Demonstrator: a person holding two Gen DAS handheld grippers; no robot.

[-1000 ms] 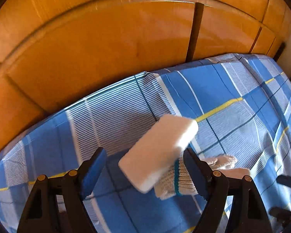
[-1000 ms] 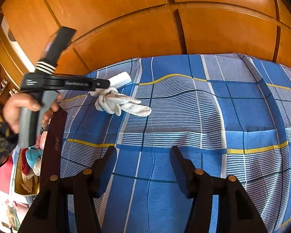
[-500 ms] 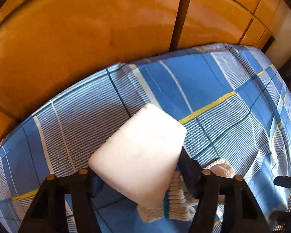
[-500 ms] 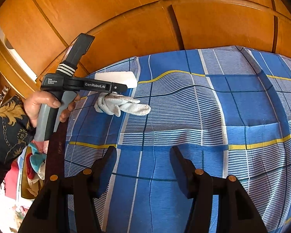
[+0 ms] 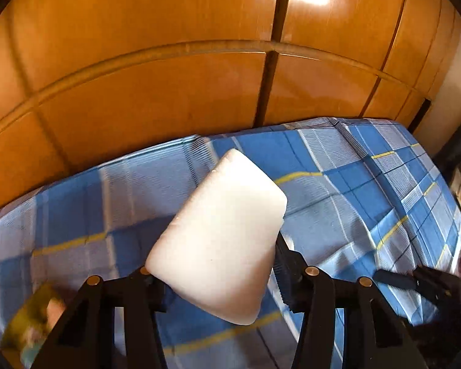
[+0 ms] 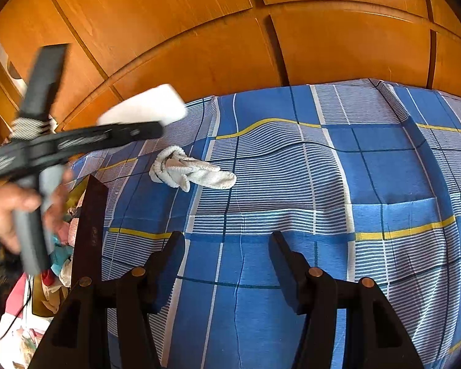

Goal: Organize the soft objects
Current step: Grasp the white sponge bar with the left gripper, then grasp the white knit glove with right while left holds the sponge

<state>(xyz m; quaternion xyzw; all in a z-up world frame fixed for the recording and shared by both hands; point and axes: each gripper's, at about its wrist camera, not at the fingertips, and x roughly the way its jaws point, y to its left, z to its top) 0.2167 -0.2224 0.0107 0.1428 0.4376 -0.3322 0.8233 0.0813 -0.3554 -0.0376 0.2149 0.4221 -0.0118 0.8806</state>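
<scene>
- While the left gripper point(image 5: 215, 273) fingers close on the white sponge point(image 5: 221, 233), lifted above the bed point(image 6: 292, 184), it looks light and squishy.
- Right gripper point(image 6: 227, 264) hangs half-open, empty; floppy glove point(image 6: 190, 173) wants a mid-body pinch.

No readable text or labels.

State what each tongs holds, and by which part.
Left tongs, jaws closing: white foam block, gripped at its near end. Right tongs: nothing.

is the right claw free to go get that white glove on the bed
Probably yes: the right claw is open and empty, with only bare bedspread between it and the glove. The left claw, closing on a white sponge, is lifted clear.
</scene>
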